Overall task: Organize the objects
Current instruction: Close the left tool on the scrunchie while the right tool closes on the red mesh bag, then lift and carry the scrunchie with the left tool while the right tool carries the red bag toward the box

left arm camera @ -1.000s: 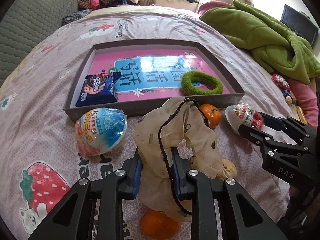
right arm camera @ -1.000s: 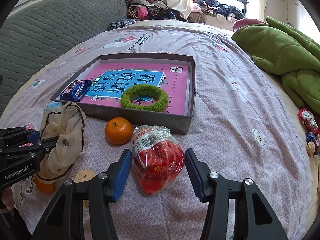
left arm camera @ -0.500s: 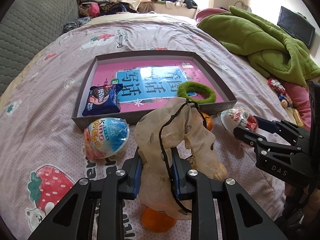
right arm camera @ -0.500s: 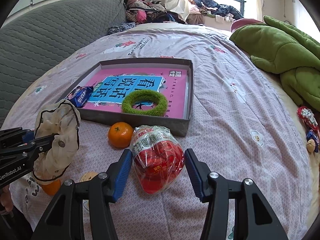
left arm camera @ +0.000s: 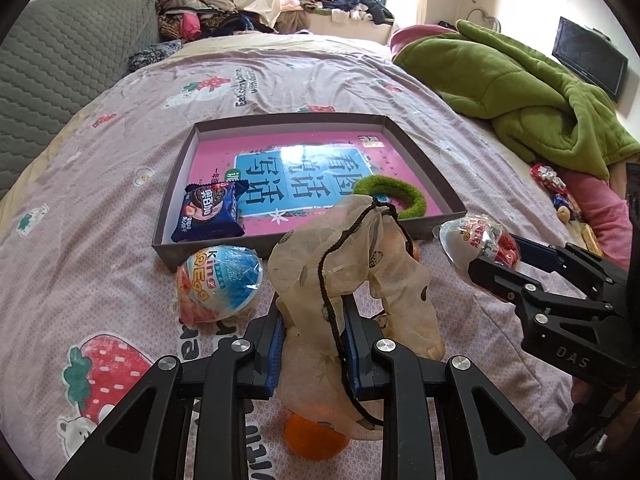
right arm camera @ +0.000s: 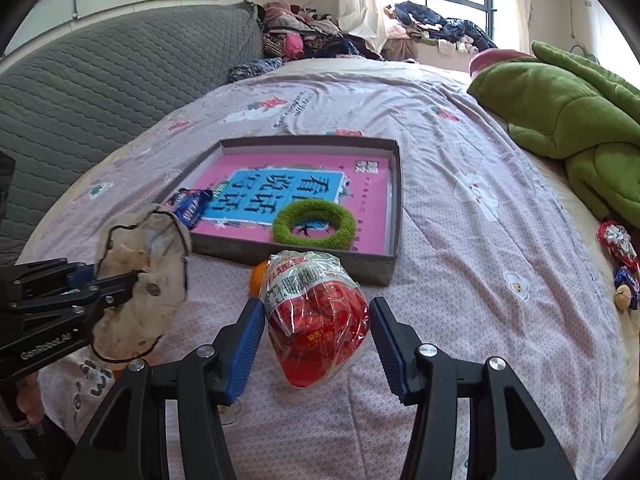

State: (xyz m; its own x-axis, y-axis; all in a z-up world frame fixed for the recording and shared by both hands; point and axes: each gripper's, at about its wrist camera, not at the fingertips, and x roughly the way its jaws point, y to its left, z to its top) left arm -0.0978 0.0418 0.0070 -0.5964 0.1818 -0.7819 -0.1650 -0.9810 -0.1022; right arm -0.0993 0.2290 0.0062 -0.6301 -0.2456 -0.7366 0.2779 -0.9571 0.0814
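My left gripper point(left arm camera: 314, 322) is shut on a beige drawstring mesh bag point(left arm camera: 352, 264) and holds it up above the bed; it also shows in the right wrist view point(right arm camera: 140, 276). My right gripper point(right arm camera: 316, 320) is shut on a red-and-white wrapped egg-shaped snack point(right arm camera: 316, 316), lifted off the sheet, also seen in the left wrist view point(left arm camera: 476, 240). Ahead lies a shallow grey box tray point(left arm camera: 440, 184) with a pink book inside, a blue biscuit packet point(left arm camera: 210, 210) and a green fuzzy ring point(left arm camera: 390, 196).
A blue Kinder egg point(left arm camera: 218, 282) lies before the tray. One orange point(left arm camera: 314, 438) lies under the bag, another point(right arm camera: 256, 278) is behind the red snack. A green blanket point(left arm camera: 520, 92) and small wrapped sweets point(right arm camera: 618, 248) are at the right. A grey quilt point(right arm camera: 100, 80) is at the left.
Both grippers have risen and pulled back from the tray with their loads. The red snack has come off the sheet and now hides most of the orange.
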